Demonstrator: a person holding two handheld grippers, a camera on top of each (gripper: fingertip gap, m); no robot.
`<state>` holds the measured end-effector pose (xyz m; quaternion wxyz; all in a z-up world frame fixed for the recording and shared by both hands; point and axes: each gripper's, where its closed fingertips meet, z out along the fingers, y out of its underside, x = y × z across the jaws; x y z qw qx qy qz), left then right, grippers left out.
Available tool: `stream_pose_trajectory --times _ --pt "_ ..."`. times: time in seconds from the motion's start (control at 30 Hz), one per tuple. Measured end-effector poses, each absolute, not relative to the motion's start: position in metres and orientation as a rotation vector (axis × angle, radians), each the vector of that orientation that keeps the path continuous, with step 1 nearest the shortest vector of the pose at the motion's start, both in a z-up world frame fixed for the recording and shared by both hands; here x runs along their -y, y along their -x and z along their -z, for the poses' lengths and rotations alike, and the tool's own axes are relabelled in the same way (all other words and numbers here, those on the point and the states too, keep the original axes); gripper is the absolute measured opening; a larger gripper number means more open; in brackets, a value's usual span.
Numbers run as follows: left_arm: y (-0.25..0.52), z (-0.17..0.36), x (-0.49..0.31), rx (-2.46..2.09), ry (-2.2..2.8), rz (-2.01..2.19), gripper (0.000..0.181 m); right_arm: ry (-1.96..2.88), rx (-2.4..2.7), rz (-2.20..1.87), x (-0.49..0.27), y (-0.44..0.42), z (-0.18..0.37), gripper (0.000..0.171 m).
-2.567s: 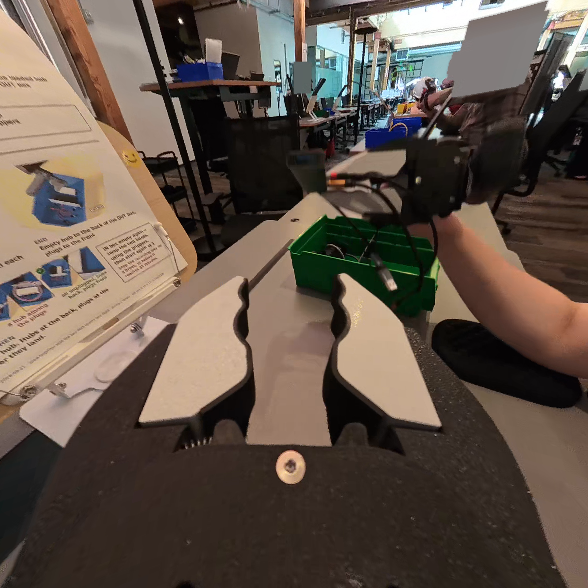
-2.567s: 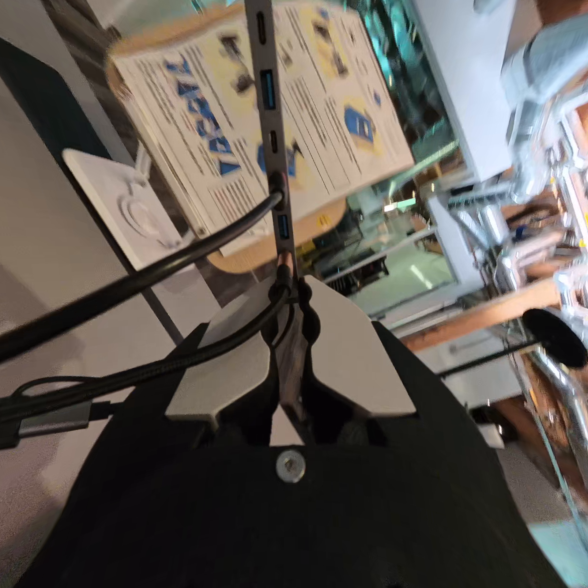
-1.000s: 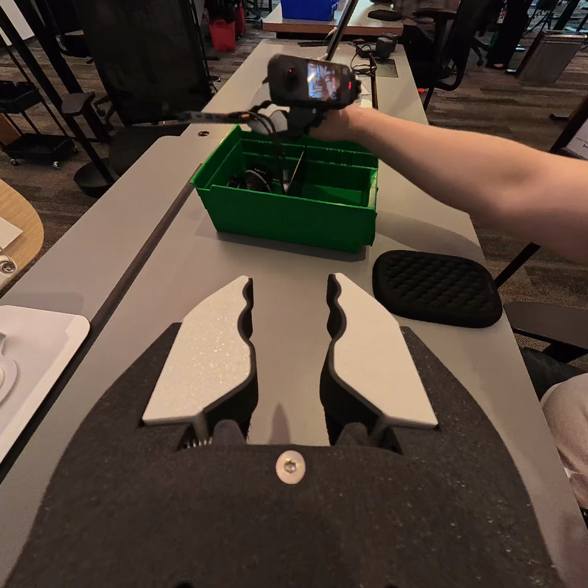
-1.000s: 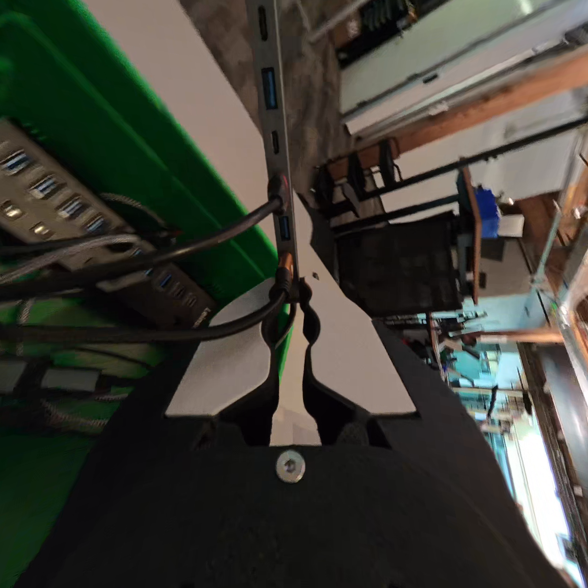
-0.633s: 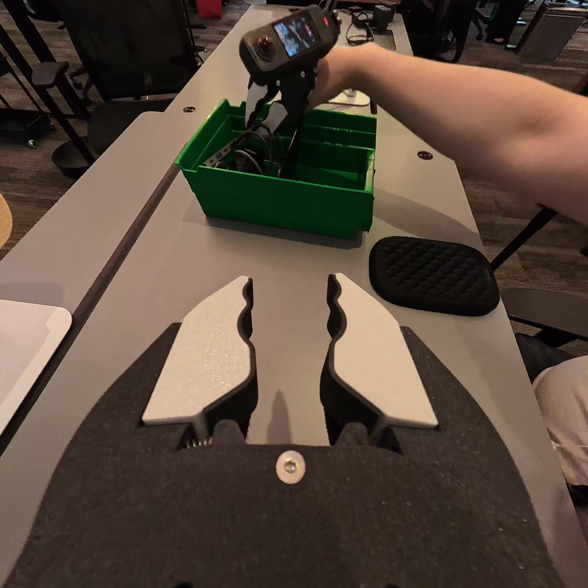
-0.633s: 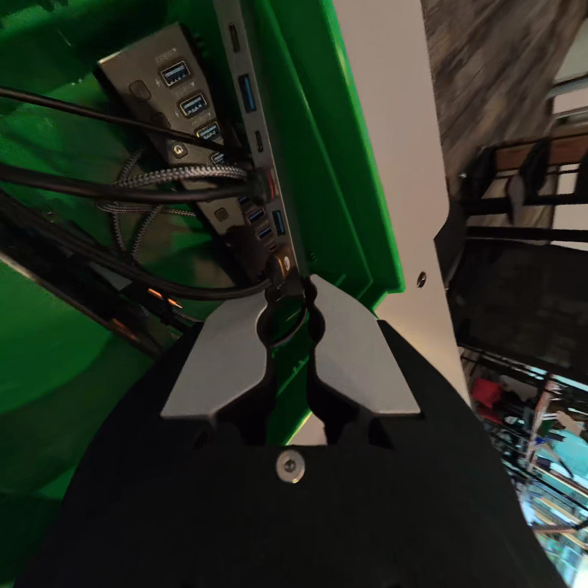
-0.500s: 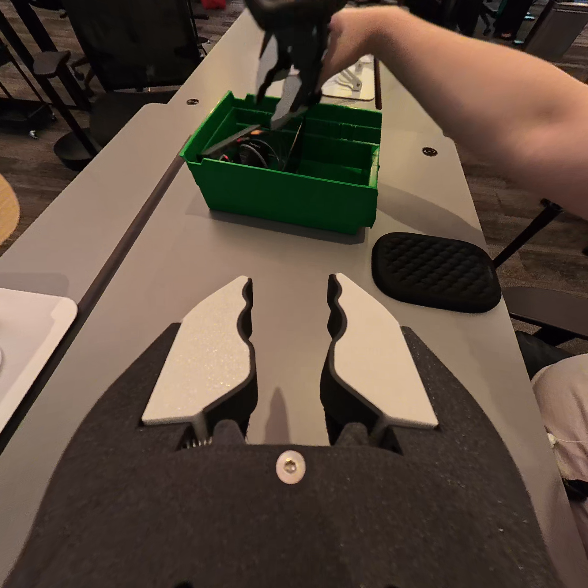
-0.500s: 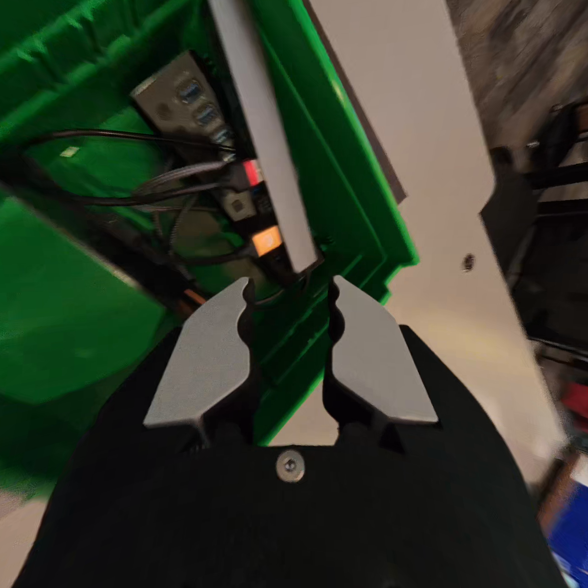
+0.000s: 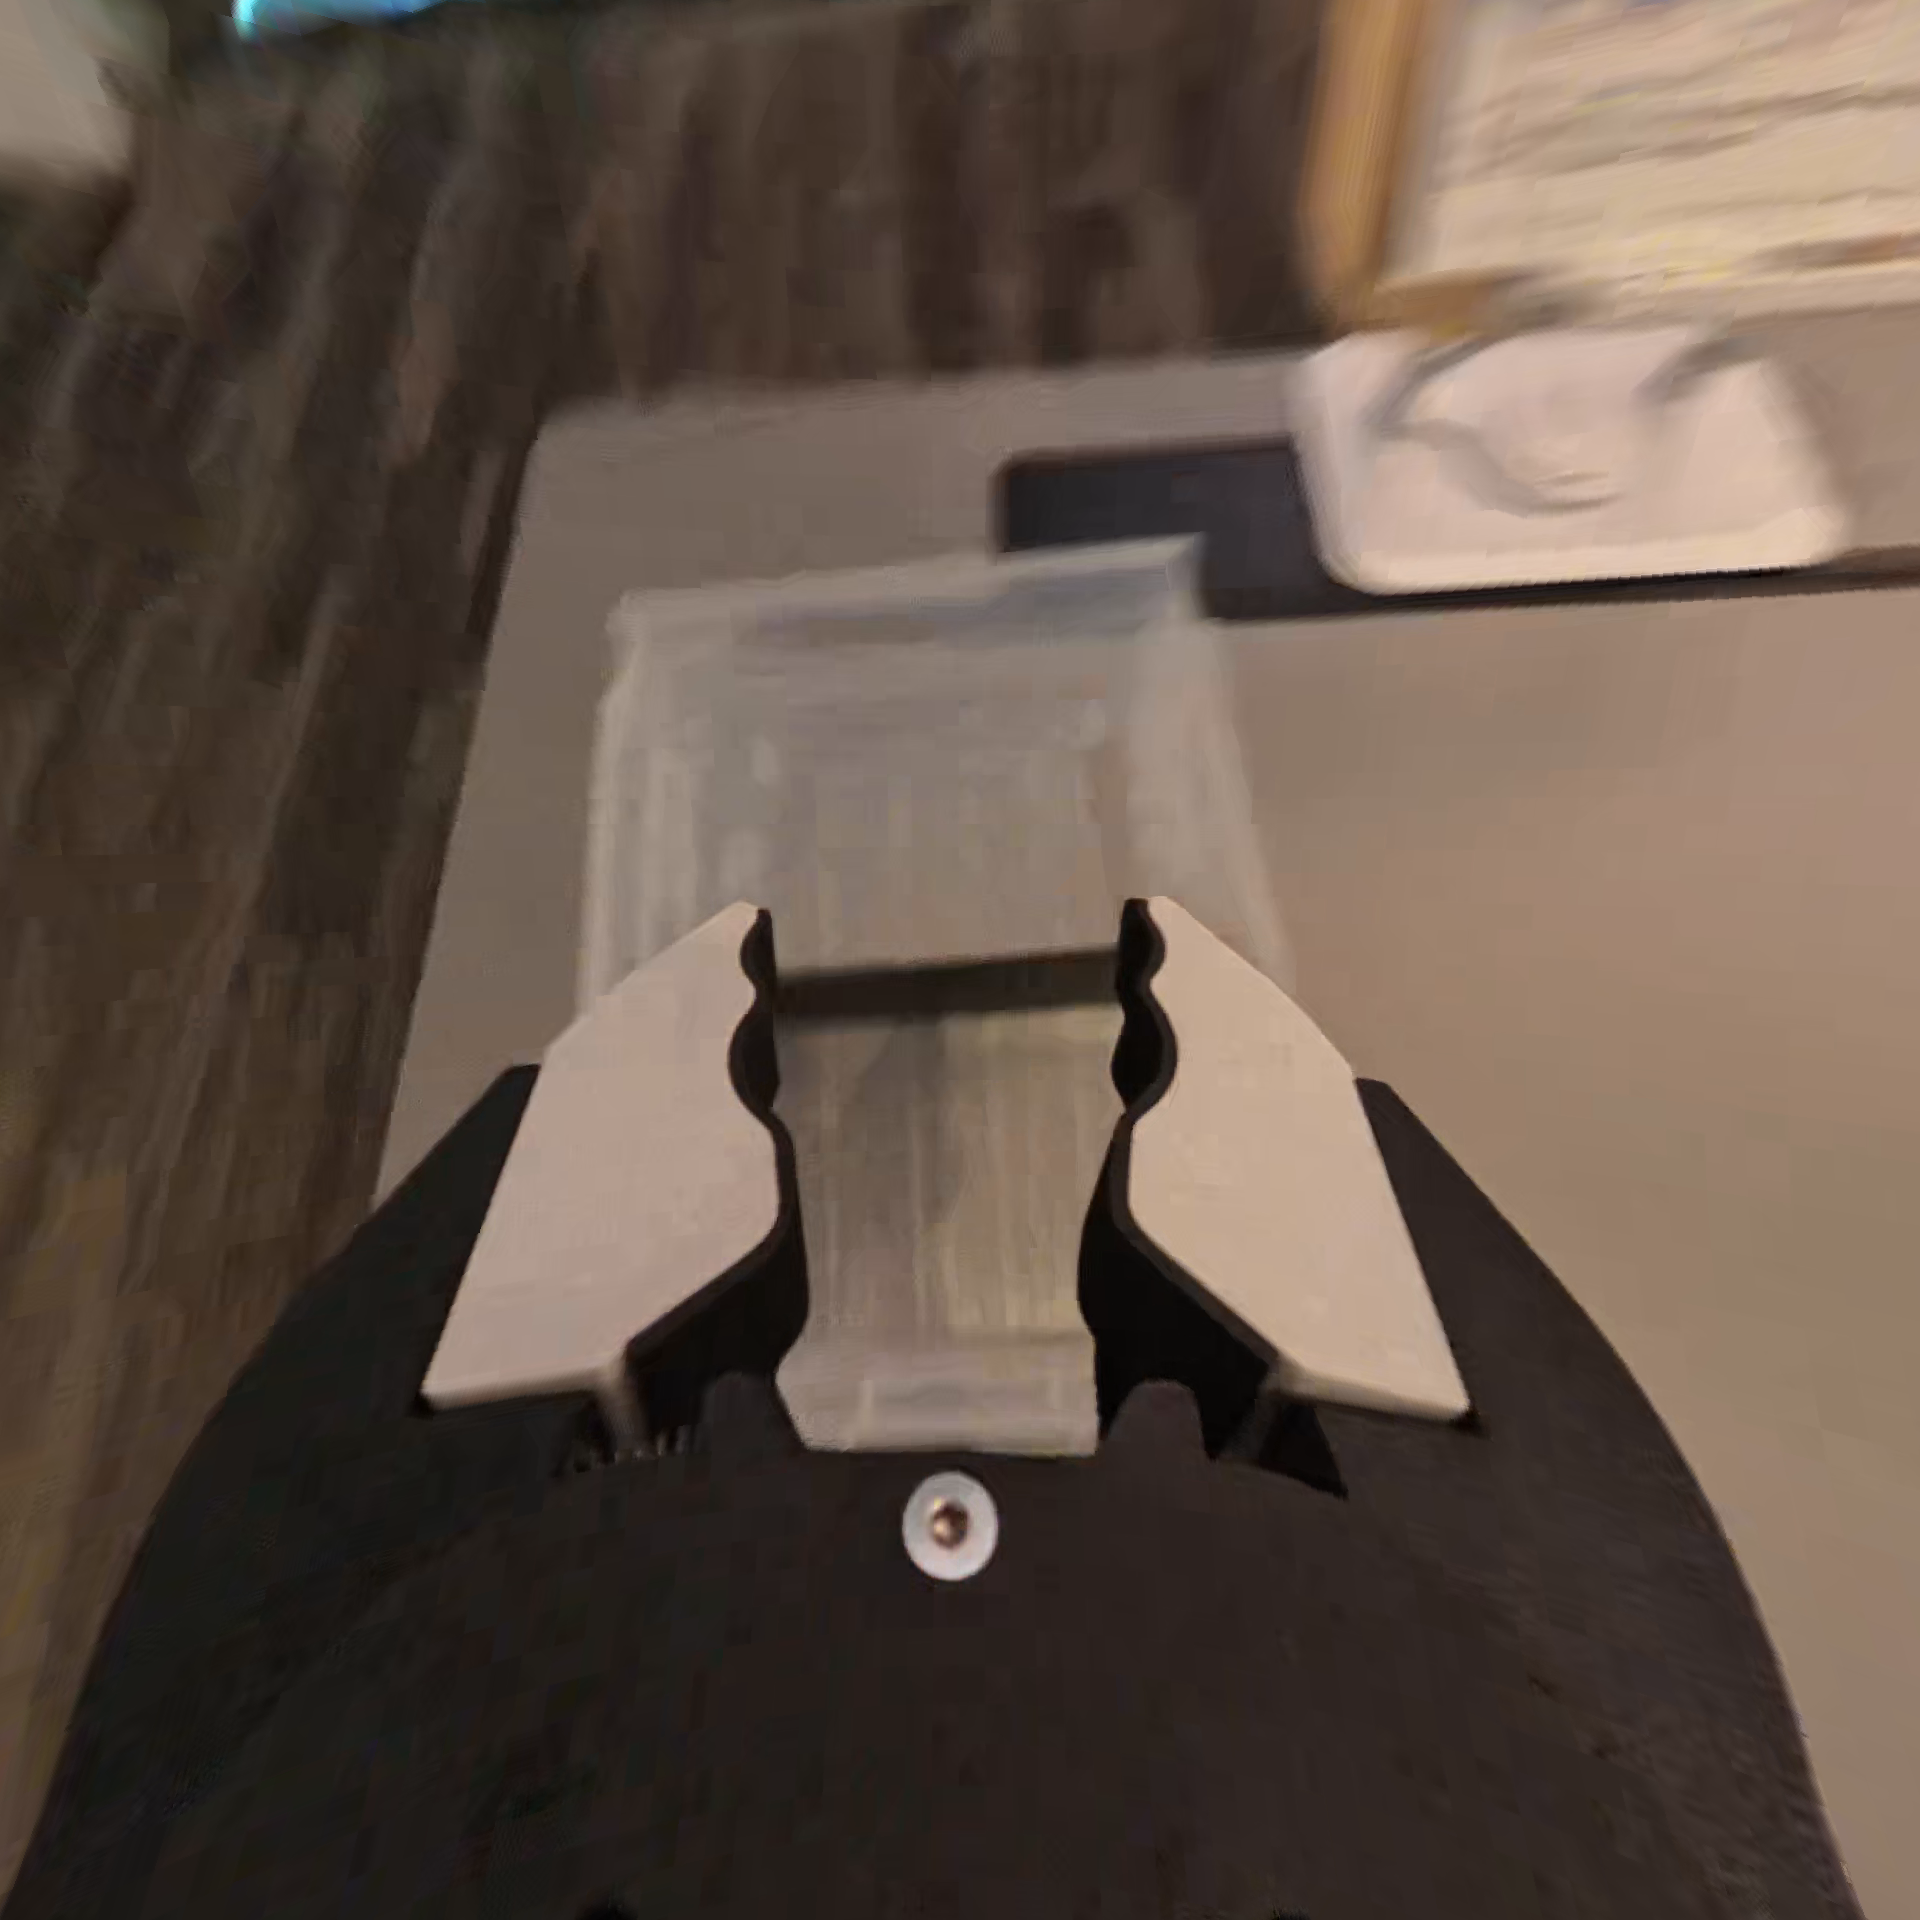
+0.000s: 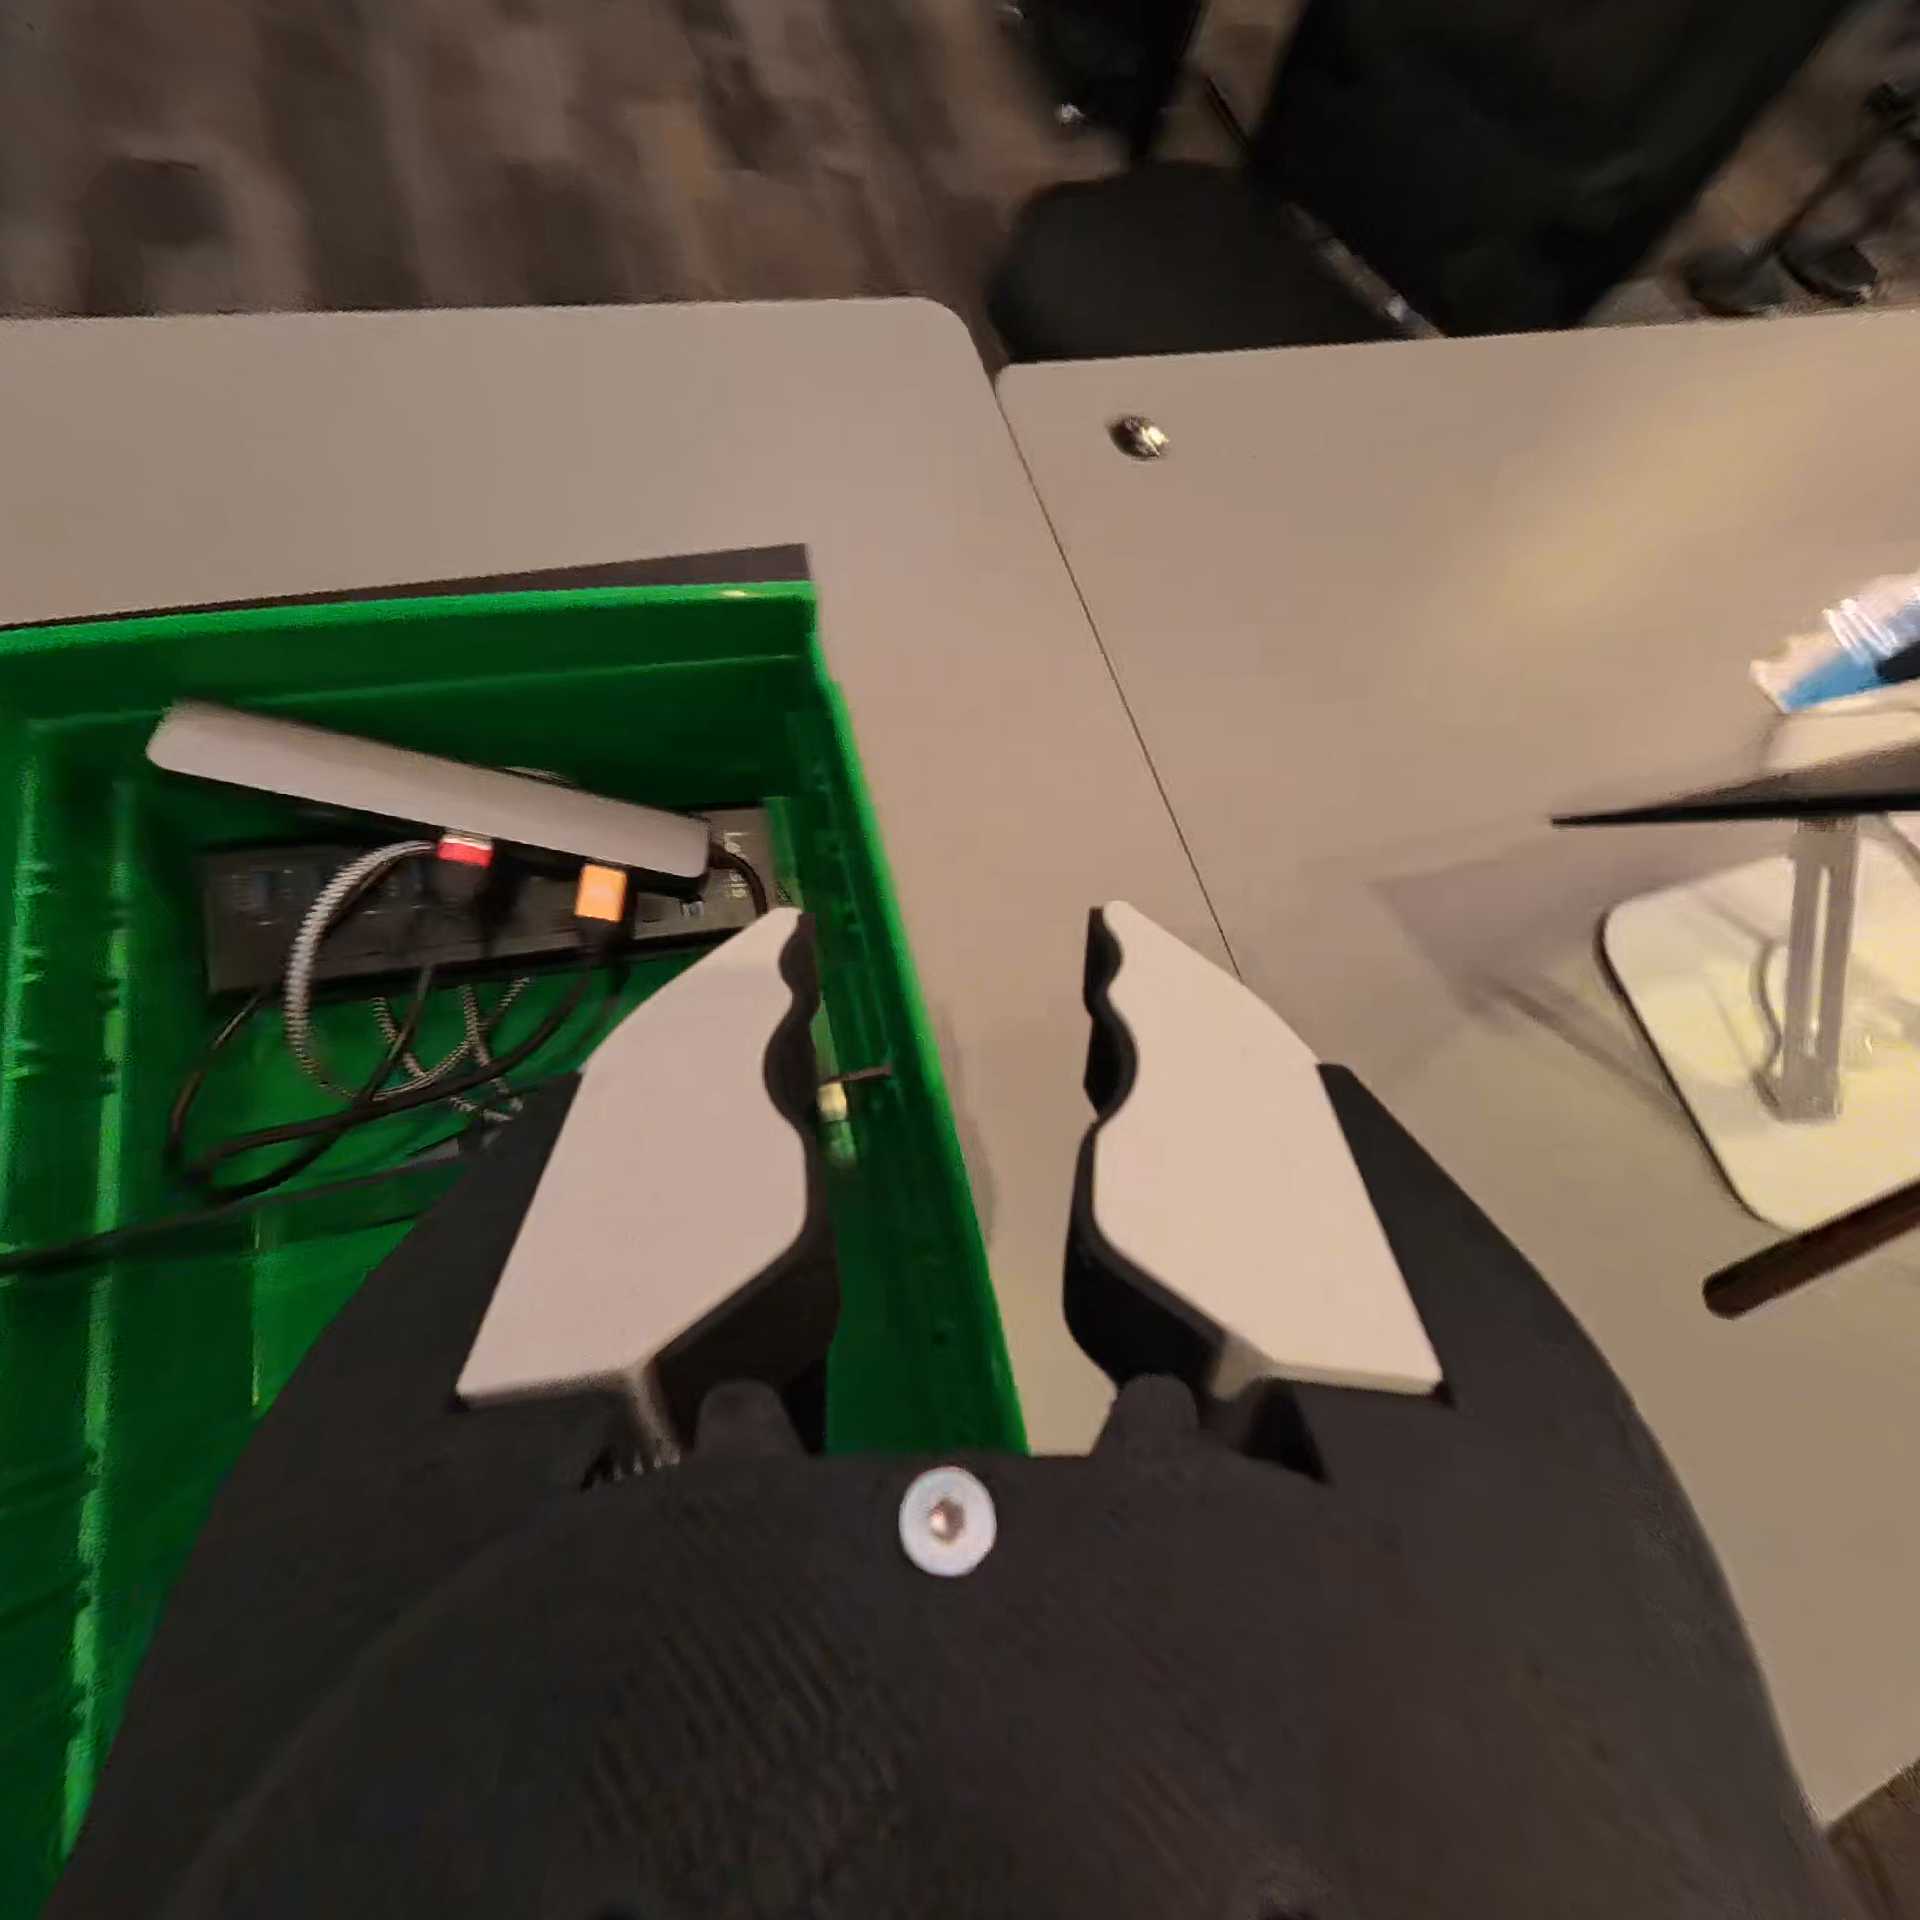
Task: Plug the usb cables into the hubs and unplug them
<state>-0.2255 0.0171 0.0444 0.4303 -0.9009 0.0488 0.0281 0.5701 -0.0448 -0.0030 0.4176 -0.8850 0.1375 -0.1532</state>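
In the right wrist view a green bin [image 10: 894, 1039] holds a slim grey hub [image 10: 416, 790] lying over a black hub [image 10: 343, 935]. Cables with a red plug [image 10: 464, 850] and an orange plug [image 10: 602, 891] sit in the grey hub, and braided and black cables [image 10: 343, 1049] coil below. My right gripper [image 10: 943, 920] is open and empty above the bin's right wall. In the blurred left wrist view my left gripper [image 9: 948, 920] is open and empty over a clear plastic box [image 9: 914, 769] on the grey table [image 9: 1558, 935].
In the left wrist view a white stand base [image 9: 1569, 468] and a dark slot [image 9: 1132, 520] lie beyond the clear box, with wood floor [image 9: 208, 623] to the left. In the right wrist view a white stand base [image 10: 1787, 1029] stands at the right, and a chair base [image 10: 1174, 260] is past the table edge. The grippers' ends are close to 80 cm from one another.
My right gripper let go of the grey hub, which now lies in the bin, and drew back over the bin's wall. My left gripper swung away from the bin to the clear box.
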Motion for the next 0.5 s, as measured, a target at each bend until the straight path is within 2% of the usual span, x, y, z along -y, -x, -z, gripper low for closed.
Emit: stream_pose_trajectory --times 0.13,0.27,0.33,0.4,0.5 --pt "0.283 0.007 -0.006 0.205 2.448 0.134 0.058 2.387 -0.359 0.254 0.054 -0.568 0.042 0.050" --pt "0.311 0.049 -0.002 0.311 2.593 0.075 0.073 2.522 -0.297 0.182 0.067 -0.565 0.072 0.051" --pt "0.327 0.055 -0.004 0.329 2.598 -0.079 0.061 2.583 -0.300 0.116 0.074 -0.562 0.087 0.050" --pt "0.336 0.065 0.000 0.359 2.654 -0.154 0.079 2.659 -0.276 0.019 0.081 -0.552 0.104 0.045" --pt "0.342 0.076 0.005 0.350 2.717 -0.212 0.080 2.743 -0.254 -0.034 0.089 -0.547 0.119 0.043"
